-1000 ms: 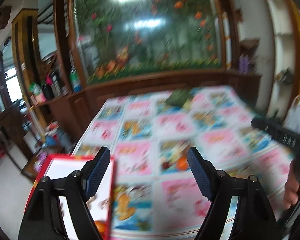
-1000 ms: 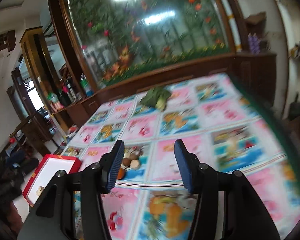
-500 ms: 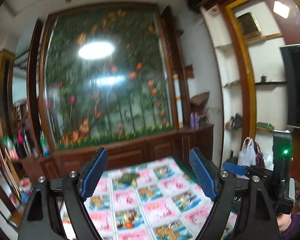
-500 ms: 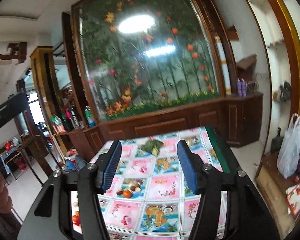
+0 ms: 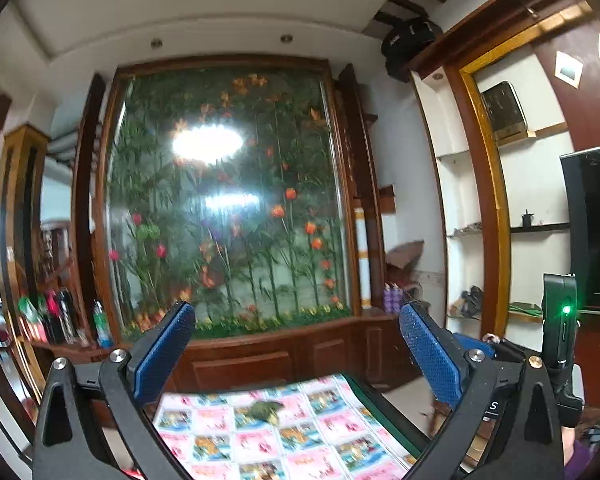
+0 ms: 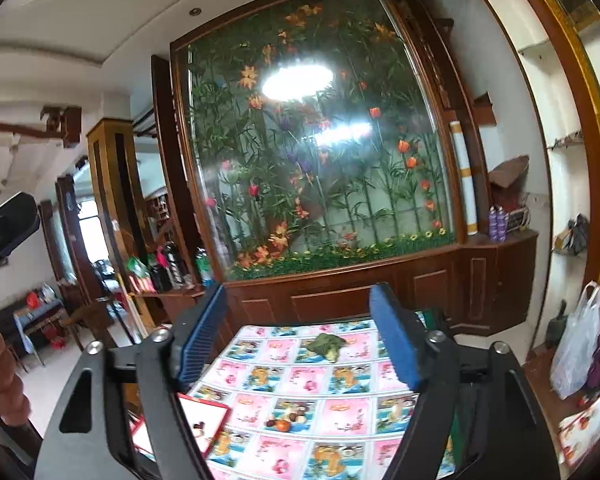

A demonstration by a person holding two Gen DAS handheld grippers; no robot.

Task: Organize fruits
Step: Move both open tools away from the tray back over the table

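**Both grippers lift away from the fruit**

The view has swung up to the big glass-fronted flower display; a second ago both cameras hovered low over the counter with its pink-and-blue picture cloth. The left gripper and right gripper hang wide open, holding nothing. The small cluster of orange and brown fruits lies on the cloth, beside the red-rimmed white tray. Looks like a pull-back, sorting unfinished.

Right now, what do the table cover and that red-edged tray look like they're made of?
Table cover: probably wipeable plastic or oilcloth, given its flat lie and bright printed fruit squares. Red-edged tray: possibly cardboard or thin plastic, with a thin red rim around a flat white inside; blur leaves this open.
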